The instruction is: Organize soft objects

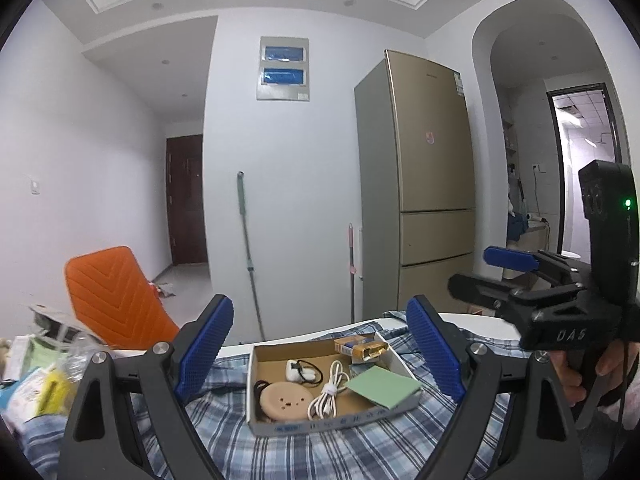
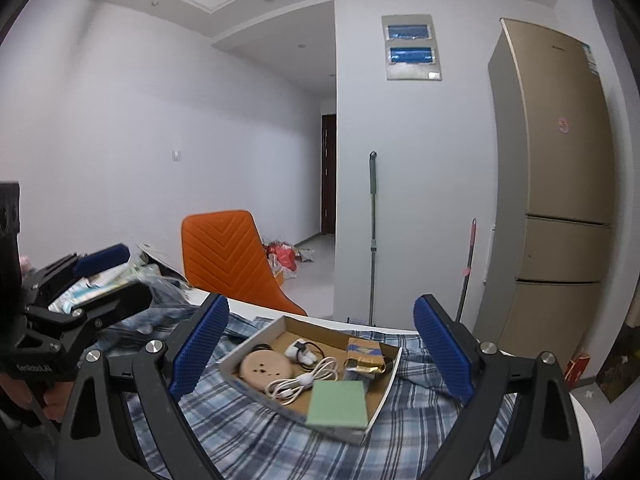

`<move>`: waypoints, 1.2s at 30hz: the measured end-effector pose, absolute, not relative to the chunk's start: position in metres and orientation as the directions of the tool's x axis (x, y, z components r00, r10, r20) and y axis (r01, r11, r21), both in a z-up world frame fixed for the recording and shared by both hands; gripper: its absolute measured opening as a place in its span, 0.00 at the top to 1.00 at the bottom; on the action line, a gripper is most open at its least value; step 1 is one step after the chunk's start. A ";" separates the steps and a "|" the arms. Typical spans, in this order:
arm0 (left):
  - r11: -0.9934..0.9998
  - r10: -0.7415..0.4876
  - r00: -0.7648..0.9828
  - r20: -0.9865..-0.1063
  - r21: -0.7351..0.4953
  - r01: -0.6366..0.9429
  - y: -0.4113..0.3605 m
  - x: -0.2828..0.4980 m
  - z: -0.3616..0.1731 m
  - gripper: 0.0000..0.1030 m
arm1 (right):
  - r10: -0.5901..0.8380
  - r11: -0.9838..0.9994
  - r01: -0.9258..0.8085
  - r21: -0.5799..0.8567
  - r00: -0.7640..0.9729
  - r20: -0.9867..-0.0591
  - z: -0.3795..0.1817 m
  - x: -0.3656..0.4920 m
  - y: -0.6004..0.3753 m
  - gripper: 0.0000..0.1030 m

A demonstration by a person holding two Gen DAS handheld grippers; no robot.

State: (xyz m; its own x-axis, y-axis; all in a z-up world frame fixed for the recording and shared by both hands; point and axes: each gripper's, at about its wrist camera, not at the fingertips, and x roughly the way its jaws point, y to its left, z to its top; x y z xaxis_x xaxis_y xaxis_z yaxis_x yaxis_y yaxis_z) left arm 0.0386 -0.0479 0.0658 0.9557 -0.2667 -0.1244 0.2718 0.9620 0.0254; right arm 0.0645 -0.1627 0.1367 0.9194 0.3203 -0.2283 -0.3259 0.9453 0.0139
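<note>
Both grippers up above the table, nothing held. Left gripper (image 1: 320,354): jaws spread wide, blue pads (image 1: 206,346) apart, empty gap between. Right gripper (image 2: 320,354): same, jaws spread wide, nothing pinched. Each shows in the other's cam: right gripper at the right edge of the left view, left gripper at the left edge of the right view.

Plaid shirt (image 1: 352,444), blue/white check, lies spread and rumpled over the white table (image 2: 586,436), under both grippers. Cardboard box (image 1: 264,364) sits on top of the shirt, open top, in line w/ both jaw gaps. Inside the box: beige round disc (image 1: 285,400) w/ small holes, coiled white cable (image 1: 326,394) just beside it, white earbuds (image 2: 300,350) w/ black cord, green pad (image 2: 338,404) tilted against the box edge, gold packet (image 2: 366,356) at the far corner.

Orange chair (image 2: 228,260) behind the table. Pile of bags/packets (image 1: 36,372) at table's left end, blurred, can't tell contents. Gold fridge (image 1: 430,184) by the wall, mop handle (image 2: 373,236) leaning next to it
</note>
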 end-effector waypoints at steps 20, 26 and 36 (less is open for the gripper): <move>0.973 -0.231 0.932 -0.278 -0.059 0.223 -0.021 -0.013 -0.014 0.12 | 0.321 0.946 -0.312 0.087 0.864 -0.388 0.068 0.024 -0.139 0.10; 0.975 -0.223 0.926 -0.305 -0.084 0.207 -0.016 -0.006 -0.026 0.12 | 0.302 0.950 -0.304 0.064 0.851 -0.430 0.040 0.032 -0.136 0.10; 0.978 -0.206 0.919 -0.336 -0.076 0.192 -0.016 0.000 -0.034 0.12 | 0.291 0.951 -0.305 0.051 0.826 -0.482 0.024 0.038 -0.131 0.10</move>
State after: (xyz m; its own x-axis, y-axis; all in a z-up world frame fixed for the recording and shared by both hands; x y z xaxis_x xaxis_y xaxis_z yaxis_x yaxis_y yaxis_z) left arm -0.0004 -0.0158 -0.0343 0.9189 -0.2064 -0.3363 0.1918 0.9784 -0.0764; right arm 0.0382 -0.1310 0.0236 0.8265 0.2905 -0.4822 -0.3048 0.9511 0.0505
